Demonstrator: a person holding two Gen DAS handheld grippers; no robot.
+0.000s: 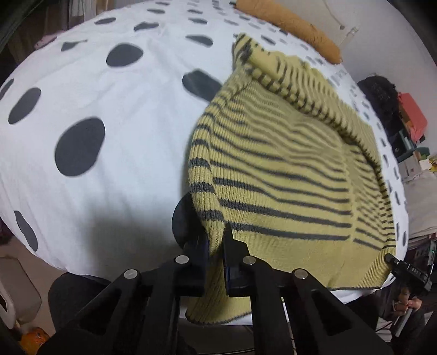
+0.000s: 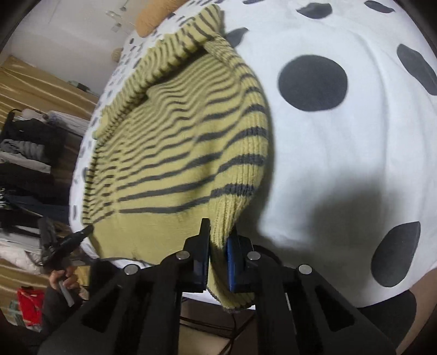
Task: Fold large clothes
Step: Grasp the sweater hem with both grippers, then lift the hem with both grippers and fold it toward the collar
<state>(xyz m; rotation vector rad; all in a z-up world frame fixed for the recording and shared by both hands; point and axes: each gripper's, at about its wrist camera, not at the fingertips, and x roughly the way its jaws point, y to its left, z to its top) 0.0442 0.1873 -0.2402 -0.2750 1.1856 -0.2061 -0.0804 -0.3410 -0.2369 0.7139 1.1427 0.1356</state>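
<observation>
Sweater (image 1: 273, 169), yellow knit with dark stripes, lies on the spotted bedspread (image 1: 95, 82) near the bed's front edge, its hem hanging slightly over. You hold the two near corners: your left gripper (image 1: 217, 243) is closed on the hem corner at its side, your right gripper (image 2: 220, 240) is clamped on the opposite corner, knit bunched between the fingers of each.

Progress, as judged: one side and the far end look turned in already, with a folded band running along the far and side edges. The bottom-to-top fold is not yet done; hem remains at the near edge.

Surroundings: brown pillow (image 1: 289, 24) at the far end of the bed, beyond the sweater. Clothes pile (image 2: 24, 147) off the bed's side. Bedspread beside the sweater shows only wrinkles; nothing lies on the sweater itself.
</observation>
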